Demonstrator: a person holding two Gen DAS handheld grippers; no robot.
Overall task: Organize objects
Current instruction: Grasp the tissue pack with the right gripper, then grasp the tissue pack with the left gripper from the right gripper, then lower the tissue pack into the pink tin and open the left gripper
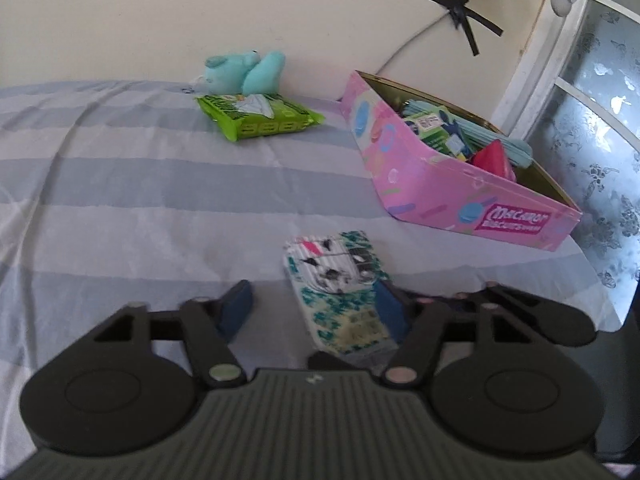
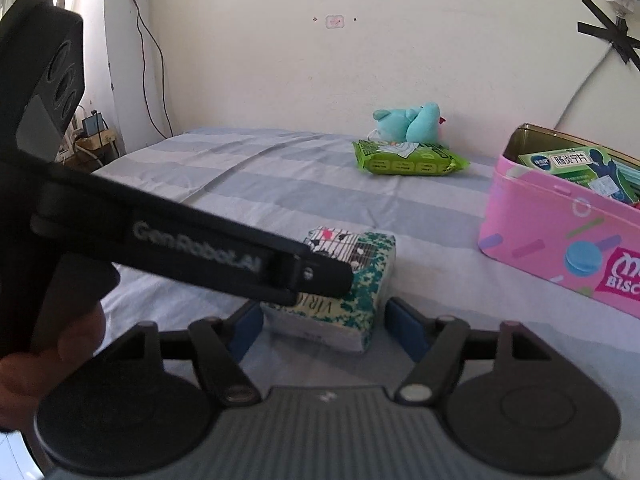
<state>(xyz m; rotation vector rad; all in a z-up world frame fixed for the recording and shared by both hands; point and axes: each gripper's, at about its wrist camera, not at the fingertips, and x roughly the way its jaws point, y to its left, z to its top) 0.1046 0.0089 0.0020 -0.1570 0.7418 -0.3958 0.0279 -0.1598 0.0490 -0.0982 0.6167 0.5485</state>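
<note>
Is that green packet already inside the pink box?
No, the green packet lies on the striped sheet in front of the teal plush toy, well apart from the pink box.

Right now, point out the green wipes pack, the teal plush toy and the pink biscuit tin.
green wipes pack [image 2: 410,158]: right wrist view, middle of its top face.
teal plush toy [image 2: 412,122]: right wrist view, centre of its body.
pink biscuit tin [image 1: 424,178]: left wrist view, its long outer side wall.

Tissue pack [image 2: 340,292] nearest on the bed [image 2: 240,184], tin [image 2: 560,240] to its right, wipes pack [image 2: 408,158] behind — plush toy [image 2: 408,122] farthest back
</note>
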